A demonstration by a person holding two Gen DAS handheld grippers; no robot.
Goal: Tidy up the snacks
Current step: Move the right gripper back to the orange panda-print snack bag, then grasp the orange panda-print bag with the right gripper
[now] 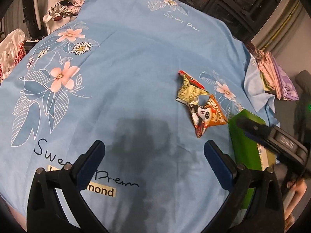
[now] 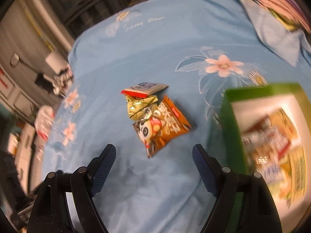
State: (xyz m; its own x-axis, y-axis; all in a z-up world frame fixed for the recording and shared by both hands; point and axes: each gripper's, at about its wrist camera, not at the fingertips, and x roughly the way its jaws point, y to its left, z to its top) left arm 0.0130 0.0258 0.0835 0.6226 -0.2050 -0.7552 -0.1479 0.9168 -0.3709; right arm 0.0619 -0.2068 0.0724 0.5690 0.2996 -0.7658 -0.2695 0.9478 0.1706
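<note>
Small snack packets lie in a heap on the blue flowered cloth (image 1: 136,58). An orange panda packet (image 1: 208,116) (image 2: 163,128) touches a crumpled gold packet (image 1: 187,91) (image 2: 138,106). A flat red-edged packet (image 2: 144,89) rests on the gold one. A green box (image 1: 243,132) (image 2: 229,126) stands just right of them, with blurred snack packs inside. My left gripper (image 1: 153,149) is open over bare cloth, the heap ahead to its right. My right gripper (image 2: 153,153) is open and empty, just short of the panda packet. Its body (image 1: 283,147) shows over the box.
Folded pink and purple fabrics (image 1: 276,77) lie at the cloth's right edge, beside a turned-up corner of the cloth (image 2: 272,29). A white and red plastic bag (image 1: 11,56) and a pile of clothes (image 1: 62,9) sit past the left edge.
</note>
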